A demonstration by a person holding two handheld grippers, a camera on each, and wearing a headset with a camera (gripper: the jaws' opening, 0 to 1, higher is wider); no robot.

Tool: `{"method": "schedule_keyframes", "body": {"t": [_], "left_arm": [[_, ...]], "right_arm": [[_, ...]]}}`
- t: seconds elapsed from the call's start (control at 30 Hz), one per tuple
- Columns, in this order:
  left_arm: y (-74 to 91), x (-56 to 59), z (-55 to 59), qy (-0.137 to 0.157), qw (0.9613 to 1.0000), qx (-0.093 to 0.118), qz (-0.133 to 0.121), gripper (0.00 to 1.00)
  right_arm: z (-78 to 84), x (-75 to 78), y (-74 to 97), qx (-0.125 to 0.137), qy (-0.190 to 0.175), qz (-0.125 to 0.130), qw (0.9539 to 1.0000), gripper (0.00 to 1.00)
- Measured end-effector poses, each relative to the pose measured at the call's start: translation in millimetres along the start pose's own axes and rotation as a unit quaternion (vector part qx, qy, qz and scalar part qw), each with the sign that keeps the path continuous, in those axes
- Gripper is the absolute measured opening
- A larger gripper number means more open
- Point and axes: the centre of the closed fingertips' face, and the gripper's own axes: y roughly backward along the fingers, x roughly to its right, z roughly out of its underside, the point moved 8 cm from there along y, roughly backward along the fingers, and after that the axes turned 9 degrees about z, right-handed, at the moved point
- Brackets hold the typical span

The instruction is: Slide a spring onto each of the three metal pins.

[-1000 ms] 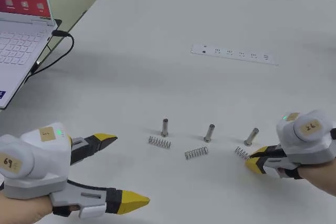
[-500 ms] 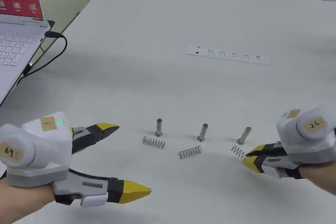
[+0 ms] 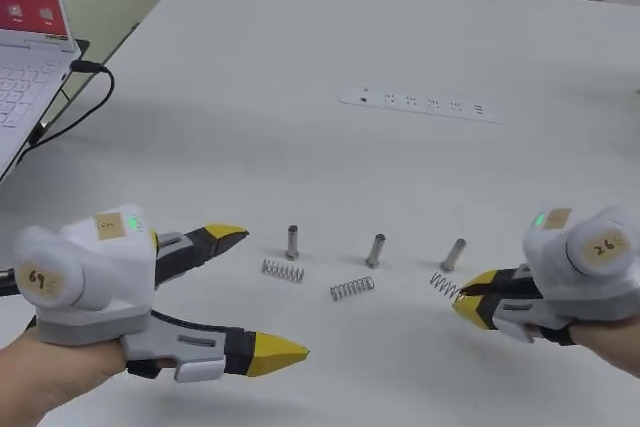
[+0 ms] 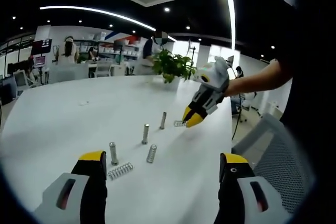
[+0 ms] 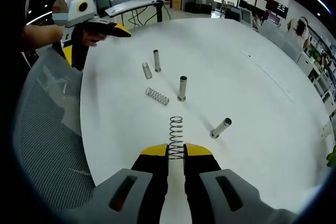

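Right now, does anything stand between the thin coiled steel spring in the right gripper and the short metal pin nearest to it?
Nothing visible does. The right gripper is shut on one end of the coiled steel spring, and only bare white table lies between it and the nearest metal pin.

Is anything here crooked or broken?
Nothing looks broken. The right pin seems to lean in the head view, yet looks upright like the left pin and middle pin in the left gripper view. The left spring and middle spring lie loose; the right gripper pinches the third spring.
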Motion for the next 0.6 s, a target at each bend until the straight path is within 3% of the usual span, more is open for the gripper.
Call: {"method": "schedule_keyframes", "body": {"t": [0.2, 0.3, 0.6], "left_arm": [[-12.1, 6.5, -0.1, 0.008, 0.9997, 0.01, 0.02, 0.82], [-19.1, 9.7, -1.8, 0.01, 0.9991, 0.008, 0.041, 0.73], [-45.3, 7.0, -11.4, 0.008, 0.9973, 0.01, 0.073, 0.62]], "right_arm": [[-5.2, -8.3, 5.6, 0.011, 0.009, -0.006, 0.9999, 0.08], [-10.7, -15.5, 7.5, 0.019, 0.021, -0.018, 0.9994, 0.08], [-27.4, -33.1, 10.5, 0.04, 0.07, -0.039, 0.996, 0.08]]}}
